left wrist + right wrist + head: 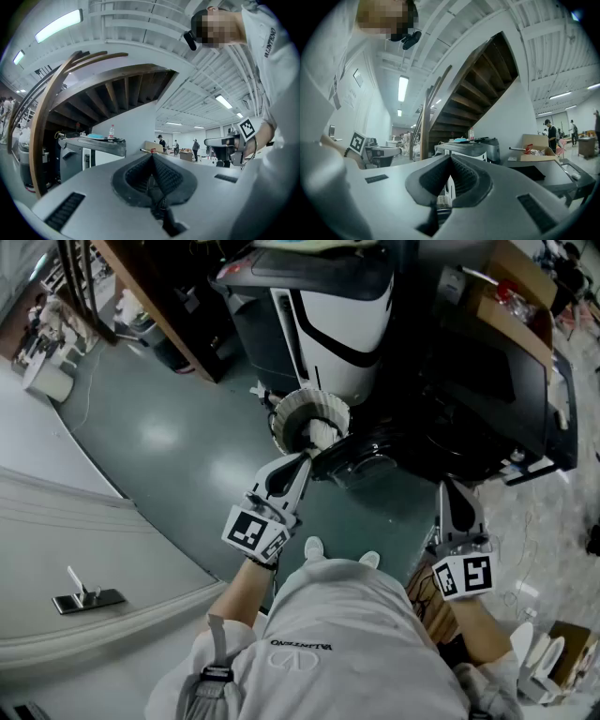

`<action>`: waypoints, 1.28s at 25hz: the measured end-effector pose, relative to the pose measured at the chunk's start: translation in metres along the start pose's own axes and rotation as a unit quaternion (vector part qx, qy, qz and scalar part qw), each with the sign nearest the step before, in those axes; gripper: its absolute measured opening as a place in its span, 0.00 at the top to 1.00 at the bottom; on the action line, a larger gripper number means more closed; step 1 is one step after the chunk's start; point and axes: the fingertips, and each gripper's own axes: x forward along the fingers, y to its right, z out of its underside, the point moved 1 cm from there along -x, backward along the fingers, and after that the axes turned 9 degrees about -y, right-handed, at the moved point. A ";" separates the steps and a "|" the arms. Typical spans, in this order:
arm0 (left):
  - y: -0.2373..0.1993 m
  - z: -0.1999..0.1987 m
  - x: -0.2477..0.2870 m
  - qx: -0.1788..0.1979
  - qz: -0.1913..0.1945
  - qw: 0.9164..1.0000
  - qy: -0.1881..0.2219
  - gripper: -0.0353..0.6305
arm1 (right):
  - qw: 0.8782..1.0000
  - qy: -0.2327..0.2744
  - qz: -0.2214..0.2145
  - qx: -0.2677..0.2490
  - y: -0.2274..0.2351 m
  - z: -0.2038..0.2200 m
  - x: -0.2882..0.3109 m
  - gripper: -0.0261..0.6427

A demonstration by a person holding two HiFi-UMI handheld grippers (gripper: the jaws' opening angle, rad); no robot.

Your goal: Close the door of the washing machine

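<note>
**Both tools pressed together and empty before the washing machine**

Head view, looking down. The washing machine (342,324) – white body with black trim – stands on the grey-green floor (169,437), straight ahead of the person. Low at its front sit a ribbed white ring (298,409) with pale cloth inside and, just beside it, a dark glossy round part (361,457), apparently the door swung outward; its exact angle cannot be told. The left tool (302,457) points at the gap between ring and door, its tip close to both; contact cannot be confirmed. The right tool (448,486) is held further right, apart from the door. In the gripper views each tool's jaws meet at the tip, with nothing between them. A bottle (111,131) stands on the machine's top.
</note>
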 end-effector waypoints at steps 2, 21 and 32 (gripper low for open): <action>0.003 -0.002 0.001 0.001 -0.003 1.000 0.000 0.95 | 1.000 -0.003 -0.004 0.002 0.003 0.001 -0.001 0.95; 0.020 0.038 -0.010 -0.022 -0.075 0.996 -0.033 0.95 | 0.983 -0.024 -0.168 -0.070 -0.015 0.001 0.059 0.95; -0.060 0.079 -0.001 -0.028 -0.040 0.997 -0.059 0.95 | 0.982 -0.051 -0.164 -0.083 -0.070 0.037 0.152 0.95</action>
